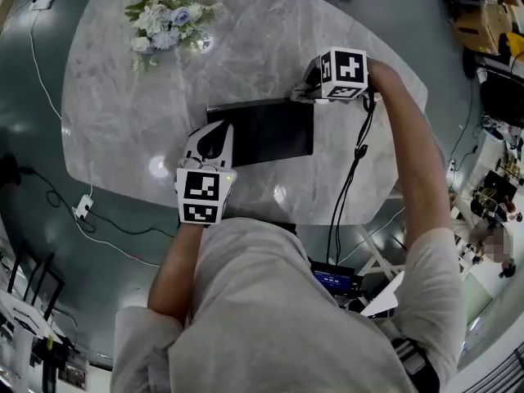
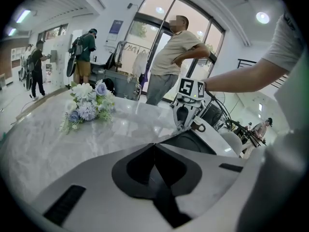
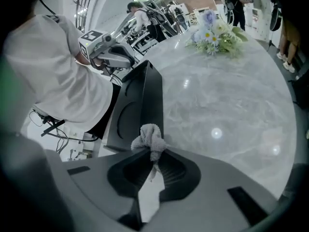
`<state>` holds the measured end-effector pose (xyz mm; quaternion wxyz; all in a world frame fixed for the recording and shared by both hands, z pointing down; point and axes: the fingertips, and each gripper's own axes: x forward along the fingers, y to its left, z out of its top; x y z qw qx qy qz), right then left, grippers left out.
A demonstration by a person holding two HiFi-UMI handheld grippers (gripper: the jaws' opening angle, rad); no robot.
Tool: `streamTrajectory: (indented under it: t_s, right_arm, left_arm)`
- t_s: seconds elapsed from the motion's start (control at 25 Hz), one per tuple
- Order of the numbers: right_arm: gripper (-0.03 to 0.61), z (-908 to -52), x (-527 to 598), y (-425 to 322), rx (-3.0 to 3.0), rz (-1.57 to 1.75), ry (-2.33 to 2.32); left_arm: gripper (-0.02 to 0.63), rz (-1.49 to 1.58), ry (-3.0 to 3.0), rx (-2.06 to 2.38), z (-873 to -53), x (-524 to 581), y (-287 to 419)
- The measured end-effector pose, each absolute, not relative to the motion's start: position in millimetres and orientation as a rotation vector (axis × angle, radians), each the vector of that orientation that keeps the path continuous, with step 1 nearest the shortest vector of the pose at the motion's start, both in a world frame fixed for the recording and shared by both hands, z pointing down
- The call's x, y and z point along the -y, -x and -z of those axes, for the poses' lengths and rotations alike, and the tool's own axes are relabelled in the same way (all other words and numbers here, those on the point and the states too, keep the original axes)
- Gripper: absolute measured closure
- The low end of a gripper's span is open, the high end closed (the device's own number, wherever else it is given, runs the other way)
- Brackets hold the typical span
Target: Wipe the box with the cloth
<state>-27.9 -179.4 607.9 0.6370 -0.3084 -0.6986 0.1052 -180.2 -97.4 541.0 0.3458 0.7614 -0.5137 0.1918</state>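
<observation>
Head view: I see box [image 1: 262, 131] flat at centre of worktop [image 1: 123, 121]. Left gripper [image 1: 214, 137] at its 9 o'clock edge, right gripper [image 1: 309, 92] at its 1 o'clock corner. Cloth hidden here.

Left gripper view: fingers closed, empty. Contact with box unclear; if unpinned, box may slide under wiping.

Right gripper view: fingers narrow, pinching cloth [image 3: 149, 138]. Wad small; I risk hard tips scraping the lid.

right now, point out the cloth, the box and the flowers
cloth [image 3: 150, 138], right gripper view, on the bunched wad of fabric
box [image 1: 270, 131], head view, middle of its black upper face
flowers [image 1: 168, 21], head view, centre of the bouquet
</observation>
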Motion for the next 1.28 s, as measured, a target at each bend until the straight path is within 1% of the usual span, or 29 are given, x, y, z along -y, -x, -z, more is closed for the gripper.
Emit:
streamTrajectory:
  t_s: [1.28]
  right_arm:
    - [0.530,-620.2,120.5,170.6,1.625,-0.084,0.966]
  left_arm:
    - [0.591,-0.413,-1.775,1.544,-543.1,58.6,250.9]
